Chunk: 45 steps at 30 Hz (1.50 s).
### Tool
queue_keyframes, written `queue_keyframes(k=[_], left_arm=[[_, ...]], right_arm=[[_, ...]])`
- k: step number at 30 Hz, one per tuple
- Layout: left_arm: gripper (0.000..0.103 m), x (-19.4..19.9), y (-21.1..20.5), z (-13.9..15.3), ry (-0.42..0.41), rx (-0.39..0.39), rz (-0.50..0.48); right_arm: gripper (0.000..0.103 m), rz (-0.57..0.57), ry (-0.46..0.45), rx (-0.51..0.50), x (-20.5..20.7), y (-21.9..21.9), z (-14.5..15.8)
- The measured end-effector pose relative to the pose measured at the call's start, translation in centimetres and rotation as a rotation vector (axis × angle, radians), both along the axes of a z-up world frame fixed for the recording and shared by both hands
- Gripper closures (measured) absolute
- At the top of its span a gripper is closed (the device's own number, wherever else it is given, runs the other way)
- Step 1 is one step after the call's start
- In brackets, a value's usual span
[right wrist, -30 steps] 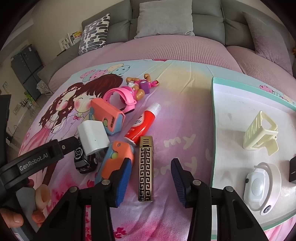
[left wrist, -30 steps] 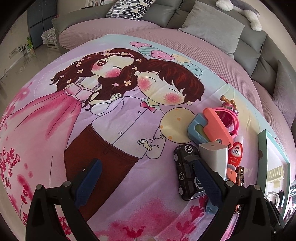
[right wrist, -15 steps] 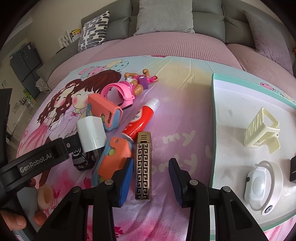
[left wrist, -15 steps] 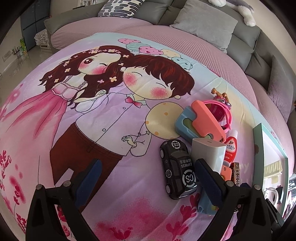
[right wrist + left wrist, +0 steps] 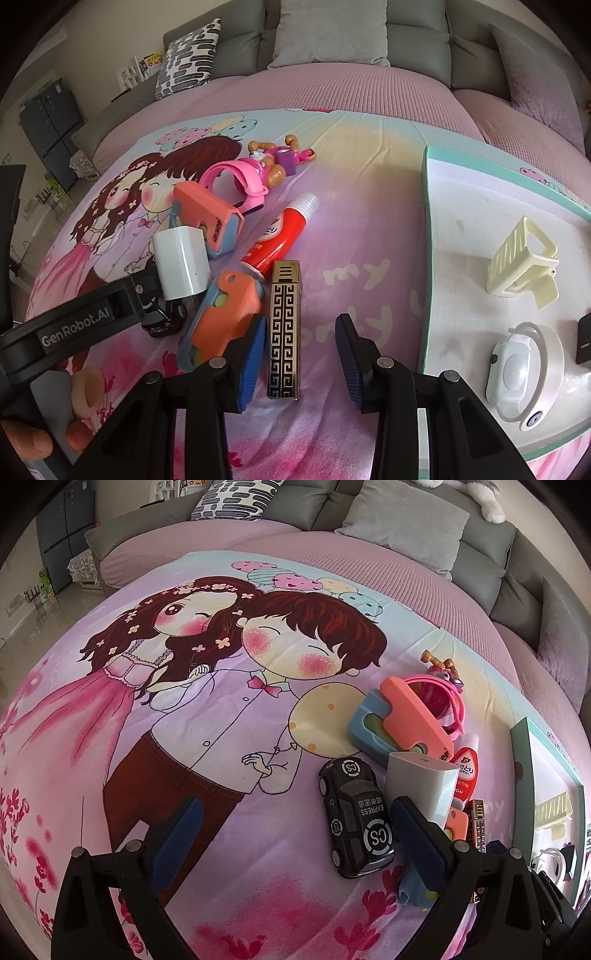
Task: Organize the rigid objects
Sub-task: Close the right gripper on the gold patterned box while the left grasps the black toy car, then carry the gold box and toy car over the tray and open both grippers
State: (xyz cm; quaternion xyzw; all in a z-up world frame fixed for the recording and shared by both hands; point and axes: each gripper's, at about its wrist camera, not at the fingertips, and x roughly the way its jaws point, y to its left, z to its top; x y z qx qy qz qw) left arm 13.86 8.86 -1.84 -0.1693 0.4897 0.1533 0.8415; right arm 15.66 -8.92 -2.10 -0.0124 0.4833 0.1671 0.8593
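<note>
Lighter [image 5: 284, 328], black with a gold key pattern, lies flat on the cartoon-print blanket [image 5: 369, 206], long axis pointing away from the right wrist camera. Right tool [image 5: 300, 354] is open, jaws spread wider than the lighter and holding nothing; the near half of the lighter sits between the fingers, closer to the left one. Touching the lighter's far end: red tube [image 5: 279, 236]. Just to its left: orange and blue toy [image 5: 225, 314], then white charger block [image 5: 181, 262], a second orange and blue toy [image 5: 207, 221], pink strap [image 5: 236, 181] and a small figure [image 5: 280, 158] farther back. White tray [image 5: 461, 229] with a teal rim on the right holds a cream hair clip [image 5: 521, 266] and a white watch [image 5: 513, 369]. Left tool [image 5: 295, 834] is wide open and empty, low over the blanket; black toy car [image 5: 356, 816] lies between its fingers, close against the right one, the charger block [image 5: 419, 790] just past that finger.
</note>
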Motion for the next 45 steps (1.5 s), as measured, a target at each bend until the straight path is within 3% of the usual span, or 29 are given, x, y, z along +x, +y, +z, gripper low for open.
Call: queue_keyframes(k=[11,17,22,24,27,35,45], left_arm=[[0.004,0.2,-0.1,-0.5,0.012,-0.015,-0.004],[0.028,0.2,-1.1,-0.2,-0.01,-0.039,-0.05],[0.058,0.2,-2.0,-0.2,-0.029,-0.078,-0.097],[0.064,0.3,-2.3,-0.2,-0.035,-0.095,-0.112],[0.064,0.3,-2.4,-0.2,-0.039,-0.094,-0.111],[0.067,-0.6,-1.3,0.6,-0.078,-0.104,-0.059],[0.068,-2.1,0.1,4.1,-0.184,-0.078,-0.009]], right_arm=[[0.069,0.012,-0.004,-0.021,0.0,0.2,-0.2],[0.071,0.012,-0.004,-0.017,0.0,0.2,-0.1],[0.076,0.002,-0.005,-0.01,0.0,0.0,-0.1],[0.079,-0.004,-0.004,-0.002,0.0,-0.2,-0.1],[0.086,-0.021,-0.003,0.014,0.1,-0.7,0.0],[0.086,-0.032,-0.01,0.059,0.1,-1.1,0.7],[0.086,-0.071,-0.125,0.095,-1.0,-2.7,4.8]])
